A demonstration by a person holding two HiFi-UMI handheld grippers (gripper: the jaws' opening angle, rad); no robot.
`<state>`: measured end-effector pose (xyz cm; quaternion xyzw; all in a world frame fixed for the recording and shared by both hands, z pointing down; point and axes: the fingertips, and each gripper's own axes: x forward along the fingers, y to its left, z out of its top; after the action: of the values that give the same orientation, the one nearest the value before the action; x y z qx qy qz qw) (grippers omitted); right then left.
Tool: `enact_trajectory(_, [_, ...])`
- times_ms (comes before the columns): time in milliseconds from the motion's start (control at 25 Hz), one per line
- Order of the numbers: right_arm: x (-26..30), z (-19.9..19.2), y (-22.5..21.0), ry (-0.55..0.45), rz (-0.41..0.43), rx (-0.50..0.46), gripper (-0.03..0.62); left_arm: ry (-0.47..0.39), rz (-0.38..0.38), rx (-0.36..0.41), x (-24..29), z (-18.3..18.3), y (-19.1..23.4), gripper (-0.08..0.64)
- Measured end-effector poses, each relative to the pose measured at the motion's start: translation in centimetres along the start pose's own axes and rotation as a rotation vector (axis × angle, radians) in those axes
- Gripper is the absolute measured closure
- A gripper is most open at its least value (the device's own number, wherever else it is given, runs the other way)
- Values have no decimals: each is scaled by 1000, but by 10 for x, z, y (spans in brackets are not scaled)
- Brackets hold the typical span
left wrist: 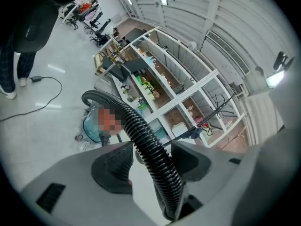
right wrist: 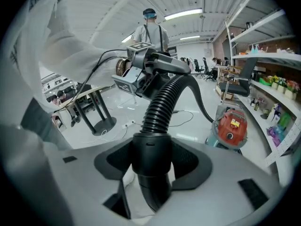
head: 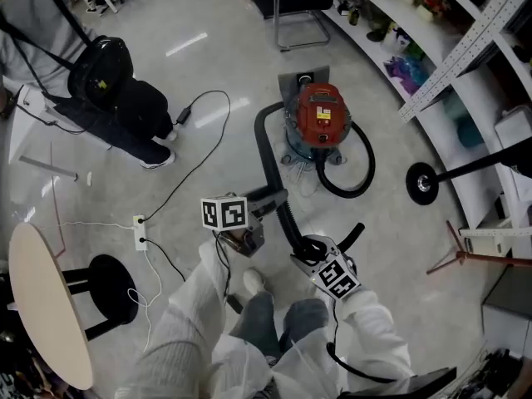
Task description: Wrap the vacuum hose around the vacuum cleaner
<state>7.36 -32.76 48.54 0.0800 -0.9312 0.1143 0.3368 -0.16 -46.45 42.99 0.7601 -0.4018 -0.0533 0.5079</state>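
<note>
The vacuum cleaner (head: 320, 116) has a red top and a teal body and stands on the floor ahead of me. Its black ribbed hose (head: 264, 140) leaves the left side, curves toward me and rises off the floor. My left gripper (head: 268, 198) is shut on the hose mid-length; in the left gripper view the hose (left wrist: 141, 131) runs between the jaws of that gripper (left wrist: 150, 161). My right gripper (head: 314, 246) is shut on the smooth black cuff (right wrist: 150, 159) at the hose's free end, pads pressing both sides. The right gripper view shows the vacuum (right wrist: 230, 126) at right.
A person (head: 116, 98) with a black bag stands at the left rear. A power strip (head: 140, 231) with cables lies on the floor. A round table (head: 46, 306) and a stool base (head: 112, 289) are near left. Shelving (head: 432, 23), a chair (head: 299, 7) and a stand base (head: 422, 183) line the right.
</note>
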Motion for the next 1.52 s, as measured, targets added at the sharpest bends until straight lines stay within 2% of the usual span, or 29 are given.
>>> enact_trajectory(120, [-43, -39, -3, 19, 9, -24, 359, -4, 18, -17, 26, -38, -28, 305])
enact_trajectory(280, [-88, -83, -11, 33, 74, -56, 357, -70, 68, -87, 55, -79, -47, 307])
enact_trajectory(400, [-104, -111, -16, 55, 126, -91, 359, -101, 117, -111, 66, -105, -48, 307])
enact_trajectory(600, [-98, -153, -38, 88, 154, -159, 359, -122, 167, -112, 85, -133, -25, 307])
enact_trajectory(840, [-50, -207, -69, 74, 145, -151, 358, -135, 171, -67, 117, -158, 33, 307])
enact_trajectory(1240, [64, -323, -130, 38, 90, -207, 359, -195, 122, -13, 180, -216, 170, 307])
enact_trajectory(1400, [113, -367, -151, 26, 80, -239, 359, -224, 144, 26, 195, -236, 229, 307])
enact_trajectory(1520, [146, -398, -167, 18, 77, -261, 359, -226, 119, 21, 213, -255, 268, 307])
